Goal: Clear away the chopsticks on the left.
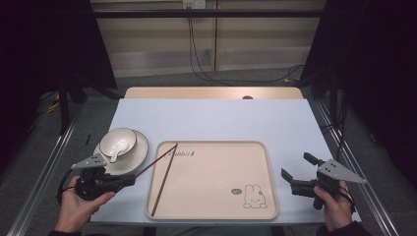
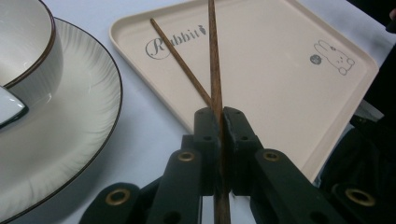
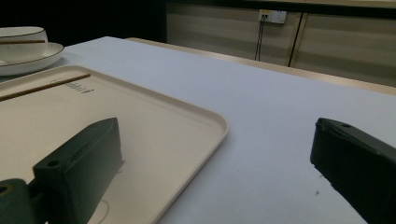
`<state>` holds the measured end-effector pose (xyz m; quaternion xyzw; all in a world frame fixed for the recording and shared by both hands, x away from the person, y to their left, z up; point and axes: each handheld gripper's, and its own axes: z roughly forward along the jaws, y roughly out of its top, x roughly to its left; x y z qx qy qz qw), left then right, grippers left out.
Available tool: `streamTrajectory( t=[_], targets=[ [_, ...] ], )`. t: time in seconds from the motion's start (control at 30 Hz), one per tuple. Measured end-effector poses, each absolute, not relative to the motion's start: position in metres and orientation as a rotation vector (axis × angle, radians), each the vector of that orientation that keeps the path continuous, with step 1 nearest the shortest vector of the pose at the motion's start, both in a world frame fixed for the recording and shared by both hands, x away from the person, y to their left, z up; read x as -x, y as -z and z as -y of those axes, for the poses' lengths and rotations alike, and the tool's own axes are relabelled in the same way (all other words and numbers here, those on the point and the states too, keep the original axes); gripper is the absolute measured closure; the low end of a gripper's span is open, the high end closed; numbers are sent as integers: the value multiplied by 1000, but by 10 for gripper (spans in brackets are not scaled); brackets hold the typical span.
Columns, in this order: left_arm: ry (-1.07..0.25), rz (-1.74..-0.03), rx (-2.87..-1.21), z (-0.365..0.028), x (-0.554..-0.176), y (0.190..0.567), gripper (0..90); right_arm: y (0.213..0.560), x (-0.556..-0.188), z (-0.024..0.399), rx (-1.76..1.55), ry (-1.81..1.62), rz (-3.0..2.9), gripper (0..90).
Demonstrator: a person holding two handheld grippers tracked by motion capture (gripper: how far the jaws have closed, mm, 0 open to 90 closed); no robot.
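Observation:
A beige tray with a rabbit print lies in the middle of the table. One brown chopstick rests inside it along its left side. My left gripper sits just left of the tray, shut on a second chopstick that slants up to the tray's far left corner. In the left gripper view the jaws pinch the held chopstick, and the lying chopstick crosses under it. My right gripper hovers off the tray's right edge, open with nothing between its jaws.
A white bowl holding a spoon stands on a ribbed plate, left of the tray and behind my left gripper. Blue-white table surface stretches beyond the tray. Cables hang at the back wall.

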<state>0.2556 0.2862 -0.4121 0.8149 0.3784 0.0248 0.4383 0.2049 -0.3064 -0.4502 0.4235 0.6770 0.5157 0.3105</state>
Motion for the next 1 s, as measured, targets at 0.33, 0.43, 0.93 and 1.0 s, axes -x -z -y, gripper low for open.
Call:
streamTrajectory(
  t=[0.33, 0.43, 0.93, 1.0],
  targets=[
    [-108, -1047, -1983, -261, -241, 410, 852, 450, -205, 306, -1116, -1361, -1789, 17],
    [-122, -1063, -1970, -253, -238, 408, 852, 451, -206, 306, -1115, -1360, -1785, 18],
    [-204, -1294, -1877, -217, -248, 425, 852, 451, -206, 306, -1116, -1357, -1786, 18],
    [-213, -1309, -1871, -214, -251, 427, 852, 450, -205, 306, -1114, -1360, -1789, 18]
  ],
)
